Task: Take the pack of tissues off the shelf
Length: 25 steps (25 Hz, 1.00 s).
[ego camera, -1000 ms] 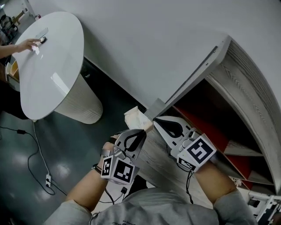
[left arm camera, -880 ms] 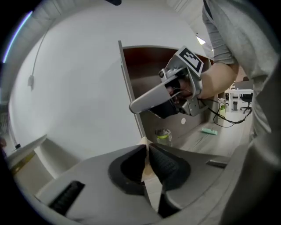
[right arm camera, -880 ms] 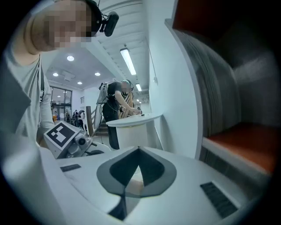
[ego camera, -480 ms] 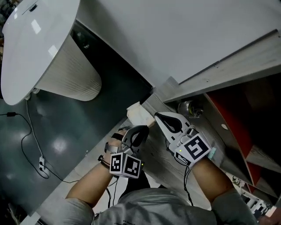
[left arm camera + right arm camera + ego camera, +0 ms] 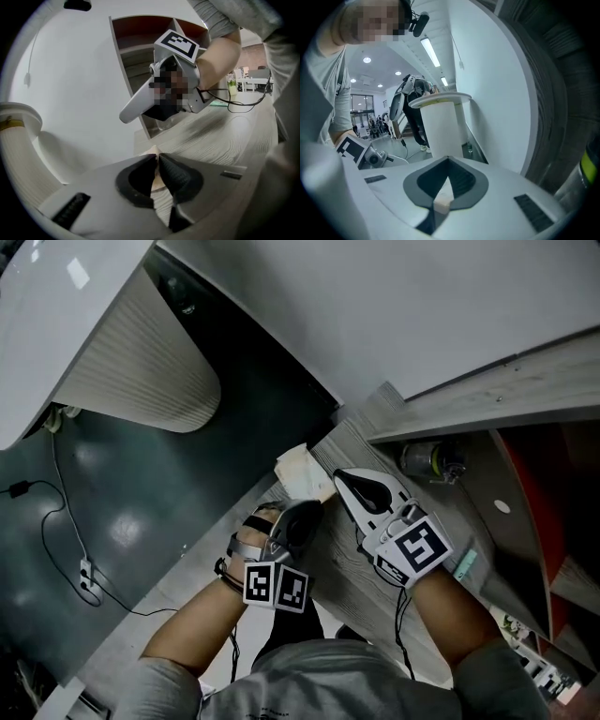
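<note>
Lowered since the earlier frames, the left gripper [image 5: 306,510] and right gripper [image 5: 339,477] each clamp shut on an edge of the pack of tissues [image 5: 302,472], at frame centre over the wooden ledge [image 5: 343,564]; the shelf [image 5: 525,381] opens at right, a white pedestal table [image 5: 141,362] upper left

A small, cream-coloured pack of tissues [image 5: 302,472] sits tilted at the corner of a grey wood-grain board [image 5: 349,589], outside the red-lined shelf [image 5: 527,486]. The left hand-held gripper [image 5: 310,506] pinches its near edge and the right hand-held gripper [image 5: 337,477] pinches its right edge. Whether it touches the board is unclear.
</note>
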{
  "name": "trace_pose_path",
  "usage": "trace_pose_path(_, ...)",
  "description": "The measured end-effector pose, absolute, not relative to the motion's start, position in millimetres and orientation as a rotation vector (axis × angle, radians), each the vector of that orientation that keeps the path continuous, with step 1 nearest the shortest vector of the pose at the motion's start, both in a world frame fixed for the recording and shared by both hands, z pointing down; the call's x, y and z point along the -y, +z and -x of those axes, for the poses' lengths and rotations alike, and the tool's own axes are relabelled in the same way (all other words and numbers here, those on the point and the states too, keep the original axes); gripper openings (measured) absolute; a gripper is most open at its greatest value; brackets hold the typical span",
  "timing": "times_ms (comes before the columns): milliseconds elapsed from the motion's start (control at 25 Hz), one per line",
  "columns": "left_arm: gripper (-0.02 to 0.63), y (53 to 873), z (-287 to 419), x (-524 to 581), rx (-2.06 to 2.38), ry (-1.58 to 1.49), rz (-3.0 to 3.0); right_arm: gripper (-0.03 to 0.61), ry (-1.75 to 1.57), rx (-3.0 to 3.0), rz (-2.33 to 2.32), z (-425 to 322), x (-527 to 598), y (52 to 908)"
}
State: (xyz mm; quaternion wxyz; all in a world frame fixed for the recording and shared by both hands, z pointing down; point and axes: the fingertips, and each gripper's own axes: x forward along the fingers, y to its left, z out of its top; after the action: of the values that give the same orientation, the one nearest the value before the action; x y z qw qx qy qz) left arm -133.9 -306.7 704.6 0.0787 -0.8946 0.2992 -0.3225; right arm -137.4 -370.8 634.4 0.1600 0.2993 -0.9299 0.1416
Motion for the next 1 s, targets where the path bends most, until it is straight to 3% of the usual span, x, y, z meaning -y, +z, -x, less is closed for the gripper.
trace_pose_path(1000, 0.051, 744.0, 131.5, 296.8, -0.909, -0.994, 2.800, 0.021, 0.467, 2.604, -0.859, 137.2, 346.3, 668.2)
